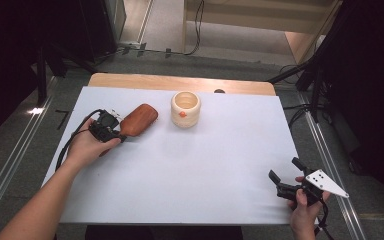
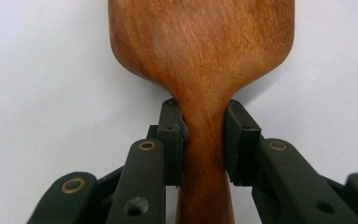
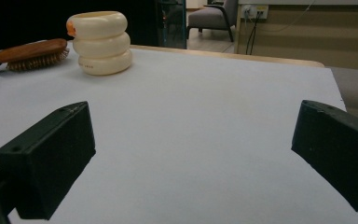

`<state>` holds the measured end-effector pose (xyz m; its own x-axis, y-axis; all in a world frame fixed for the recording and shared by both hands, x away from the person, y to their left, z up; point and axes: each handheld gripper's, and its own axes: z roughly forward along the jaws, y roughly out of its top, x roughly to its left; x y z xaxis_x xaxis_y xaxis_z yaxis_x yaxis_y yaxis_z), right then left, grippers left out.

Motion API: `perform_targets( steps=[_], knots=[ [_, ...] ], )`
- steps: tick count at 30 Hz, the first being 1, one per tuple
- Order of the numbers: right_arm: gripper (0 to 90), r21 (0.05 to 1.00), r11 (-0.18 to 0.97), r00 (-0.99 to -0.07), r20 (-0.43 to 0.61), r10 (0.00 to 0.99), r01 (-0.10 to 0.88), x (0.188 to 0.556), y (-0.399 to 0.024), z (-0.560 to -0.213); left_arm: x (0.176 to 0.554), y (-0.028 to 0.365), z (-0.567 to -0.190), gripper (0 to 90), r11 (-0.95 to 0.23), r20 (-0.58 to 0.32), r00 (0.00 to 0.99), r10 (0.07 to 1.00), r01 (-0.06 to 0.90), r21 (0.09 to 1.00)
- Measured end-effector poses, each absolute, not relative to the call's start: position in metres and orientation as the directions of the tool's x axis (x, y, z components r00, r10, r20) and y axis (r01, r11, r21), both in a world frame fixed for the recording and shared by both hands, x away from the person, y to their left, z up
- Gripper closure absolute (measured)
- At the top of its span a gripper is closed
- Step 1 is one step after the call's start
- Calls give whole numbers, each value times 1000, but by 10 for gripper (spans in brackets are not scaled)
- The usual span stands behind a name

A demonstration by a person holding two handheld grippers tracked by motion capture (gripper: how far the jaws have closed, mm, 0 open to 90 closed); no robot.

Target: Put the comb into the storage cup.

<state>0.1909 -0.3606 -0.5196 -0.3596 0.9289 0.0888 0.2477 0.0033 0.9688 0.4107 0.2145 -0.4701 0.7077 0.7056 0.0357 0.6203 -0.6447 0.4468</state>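
Left gripper [image 2: 205, 140] clamped on the brush [image 1: 138, 120] handle, jaws pinching the neck from both sides. Brush lies bristles-down on the white table [image 1: 190, 165], far left, near the cream cup [image 1: 185, 108]. Right gripper [image 1: 286, 176] at the near right corner, jaws wide apart, holding nothing.

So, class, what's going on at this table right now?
A person holds a gripper in each hand. The left gripper is closed on the handle of a wooden hairbrush, which lies bristles-down on the white table beside a cream ribbed cup. The right gripper waits open near the table's near right corner, holding nothing.
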Motion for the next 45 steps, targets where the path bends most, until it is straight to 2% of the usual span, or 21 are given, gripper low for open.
perform_targets(
  steps=[15,29,39,45],
  knots=[
    [0,967,8,-357,86,930,253,191,-360,-519,392,225,-467,726,-581,26,688,726,593,558],
    [0,966,6,-358,90,930,259,191,-359,-519,373,227,-464,726,-531,13,671,741,574,623],
    [0,950,73,-358,43,933,305,194,-351,-514,356,226,-457,725,-490,1,668,744,544,681],
    [0,950,48,-387,79,919,308,199,-343,-505,346,224,-452,726,-468,9,664,748,518,716]
  ],
)
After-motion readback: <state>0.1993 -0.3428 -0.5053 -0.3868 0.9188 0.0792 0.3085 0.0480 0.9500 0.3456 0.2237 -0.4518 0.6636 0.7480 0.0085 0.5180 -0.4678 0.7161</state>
